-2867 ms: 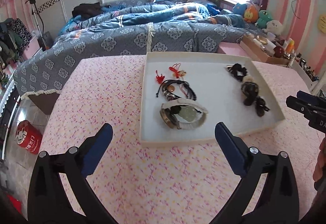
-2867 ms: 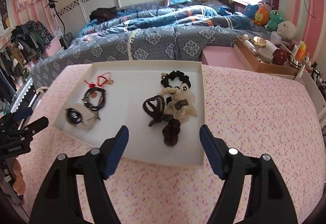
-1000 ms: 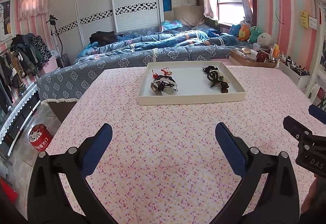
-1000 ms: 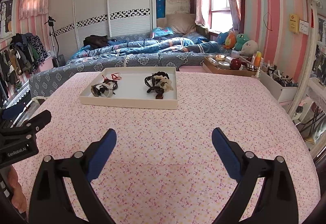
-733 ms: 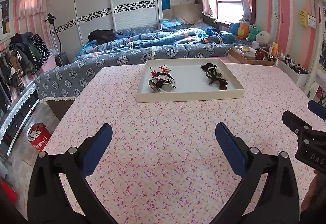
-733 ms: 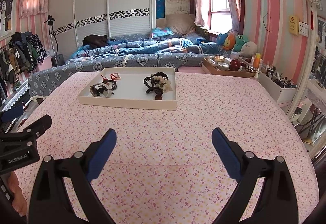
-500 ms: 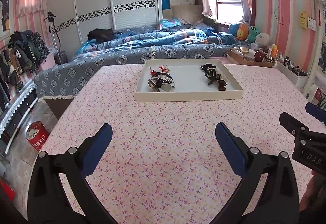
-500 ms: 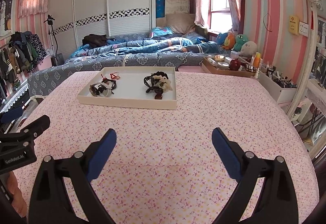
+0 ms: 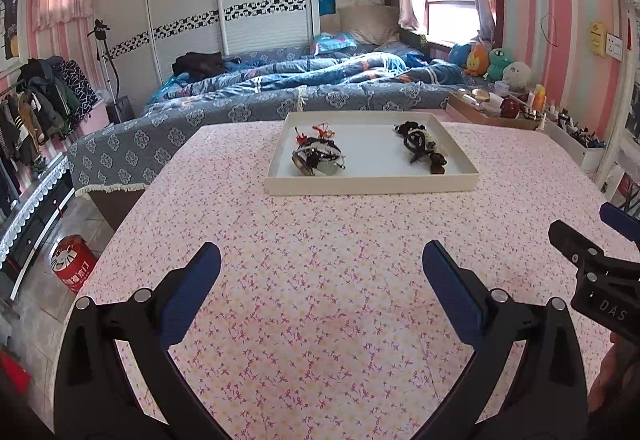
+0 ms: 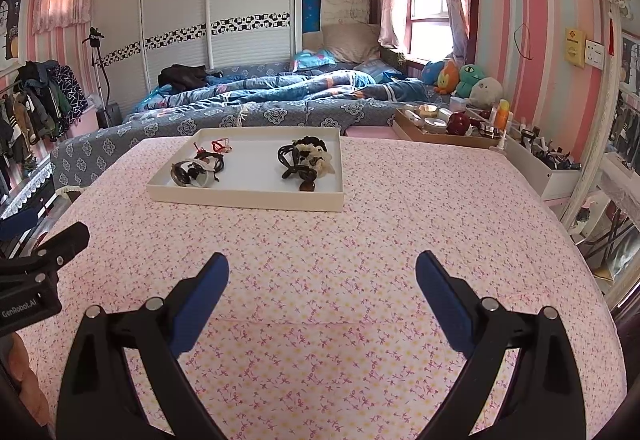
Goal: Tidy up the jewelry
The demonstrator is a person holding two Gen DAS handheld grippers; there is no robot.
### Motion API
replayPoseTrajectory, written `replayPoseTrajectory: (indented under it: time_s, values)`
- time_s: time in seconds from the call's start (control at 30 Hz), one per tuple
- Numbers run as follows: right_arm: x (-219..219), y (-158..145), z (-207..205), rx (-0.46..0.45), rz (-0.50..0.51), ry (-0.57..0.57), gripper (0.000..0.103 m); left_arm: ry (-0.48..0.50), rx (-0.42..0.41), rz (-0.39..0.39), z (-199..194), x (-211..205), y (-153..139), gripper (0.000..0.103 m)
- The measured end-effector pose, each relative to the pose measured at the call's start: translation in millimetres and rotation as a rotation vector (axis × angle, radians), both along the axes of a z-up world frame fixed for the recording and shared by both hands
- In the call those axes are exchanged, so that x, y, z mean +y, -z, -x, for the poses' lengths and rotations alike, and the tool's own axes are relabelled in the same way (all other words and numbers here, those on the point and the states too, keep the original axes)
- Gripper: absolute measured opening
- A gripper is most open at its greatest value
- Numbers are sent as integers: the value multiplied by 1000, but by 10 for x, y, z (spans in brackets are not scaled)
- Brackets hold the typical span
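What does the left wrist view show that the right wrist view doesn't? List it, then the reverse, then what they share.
Only the left wrist view: a red drum on the floor and the right claw at its edge.
Only the right wrist view: a white storage bin beside the table and the left claw at its edge.
Both: the white tray with two jewelry piles, the floral tablecloth, the bed.

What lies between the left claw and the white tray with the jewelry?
Only bare pink floral tablecloth. In the left wrist view nothing sits between the open left claw and the tray; the right claw stays off to the side.
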State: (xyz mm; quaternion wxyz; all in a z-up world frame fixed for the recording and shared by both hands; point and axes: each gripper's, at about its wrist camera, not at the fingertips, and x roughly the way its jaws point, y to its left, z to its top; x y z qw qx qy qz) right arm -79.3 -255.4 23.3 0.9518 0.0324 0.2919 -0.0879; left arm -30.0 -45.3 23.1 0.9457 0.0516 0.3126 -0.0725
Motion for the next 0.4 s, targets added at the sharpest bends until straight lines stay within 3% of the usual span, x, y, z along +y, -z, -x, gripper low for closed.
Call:
replayPoseTrajectory:
  time_s: [0.4]
  values:
    - [0, -4, 11, 1, 3, 3, 95, 5, 17, 4, -1, -16, 9, 100]
